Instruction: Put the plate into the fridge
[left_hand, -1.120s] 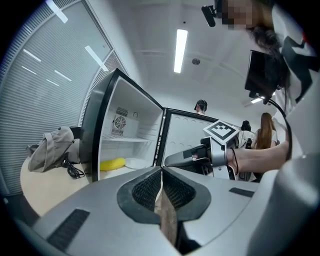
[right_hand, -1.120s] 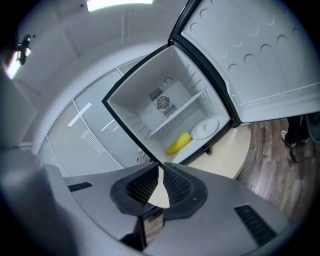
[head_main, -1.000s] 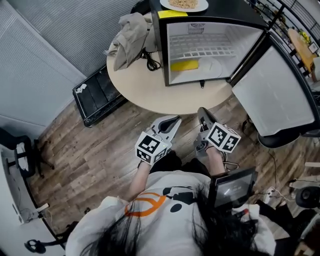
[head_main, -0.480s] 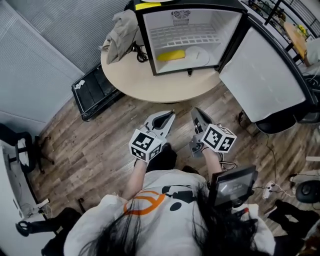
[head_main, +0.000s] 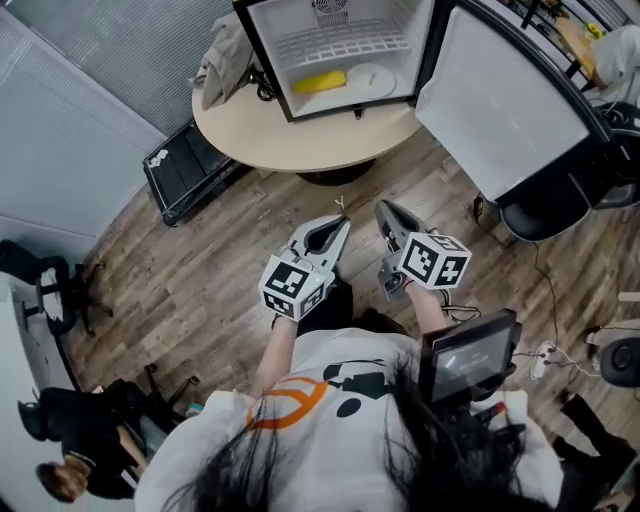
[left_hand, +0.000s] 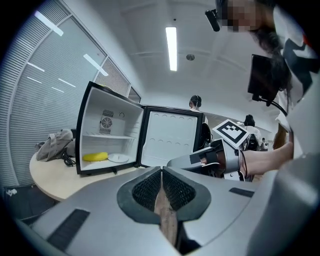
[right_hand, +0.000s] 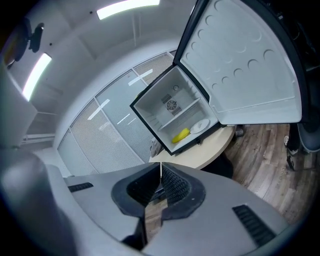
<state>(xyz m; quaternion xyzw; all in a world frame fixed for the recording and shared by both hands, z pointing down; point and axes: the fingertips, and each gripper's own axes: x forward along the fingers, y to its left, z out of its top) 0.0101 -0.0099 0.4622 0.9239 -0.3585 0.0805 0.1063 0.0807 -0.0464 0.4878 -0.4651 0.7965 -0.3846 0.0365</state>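
Observation:
A small black fridge (head_main: 262, 45) stands open on a round table (head_main: 300, 150), its door (head_main: 500, 110) swung out to the right. On its bottom shelf a white plate (head_main: 368, 77) lies beside a yellow object (head_main: 320, 81); both also show in the left gripper view as the plate (left_hand: 118, 158) and yellow object (left_hand: 95, 156), and in the right gripper view as the plate (right_hand: 200, 126). My left gripper (head_main: 340, 215) and right gripper (head_main: 384, 208) hang side by side over the wood floor, well short of the table. Both are shut and hold nothing.
A grey garment (head_main: 225, 55) and a black cable lie on the table left of the fridge. A black case (head_main: 185, 170) rests on the floor by the table. A dark chair (head_main: 545, 205) stands under the fridge door. A person (head_main: 70, 450) sits at lower left.
The table and fridge have slid toward the top of the head view, farther from the grippers. The fridge's top has left the picture. Both grippers stay low and shut.

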